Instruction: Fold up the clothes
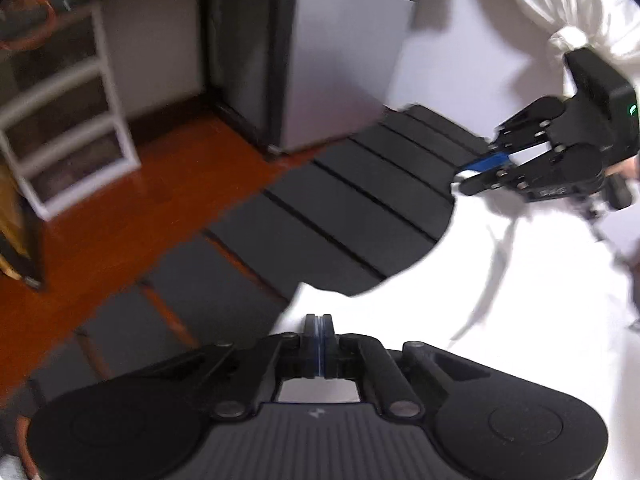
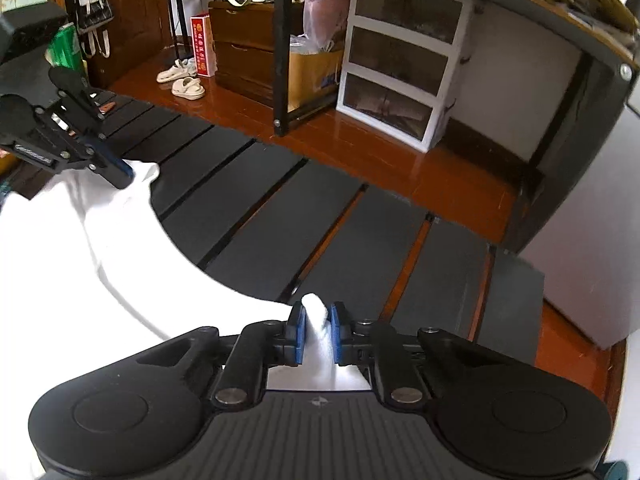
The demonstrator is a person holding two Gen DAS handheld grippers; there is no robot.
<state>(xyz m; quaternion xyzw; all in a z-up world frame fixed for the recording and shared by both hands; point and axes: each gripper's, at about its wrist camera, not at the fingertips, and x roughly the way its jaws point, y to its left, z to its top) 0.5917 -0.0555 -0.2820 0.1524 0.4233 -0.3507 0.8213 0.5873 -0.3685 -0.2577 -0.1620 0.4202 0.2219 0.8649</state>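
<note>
Right gripper (image 2: 317,330): closest to us in the right wrist view, its blue pads pinch a bunched fold of white garment (image 2: 80,248) that pokes up between them.
Left gripper (image 1: 319,334): we see its two fingers pressed flat together at the garment's edge; whether any cloth is caught between them we cannot tell.
Garment position: we hold the white cloth by two points along one edge, the rest spreading below and behind both grippers over the dark mat (image 2: 280,216).
Mat: we see black panels laid side by side, with thin gaps showing reddish wooden floor (image 2: 400,152) between some of them.
Across views: each gripper shows in the other's camera, at the cloth's far corner.
Mid distance: a black table leg (image 2: 282,60) stands on the floor past the mat, beside a cardboard box (image 2: 312,72).
Far: a white drawer unit (image 2: 396,64) sits against the wall, and we spot pale sandals (image 2: 182,80) near a wooden cabinet (image 2: 244,52).
</note>
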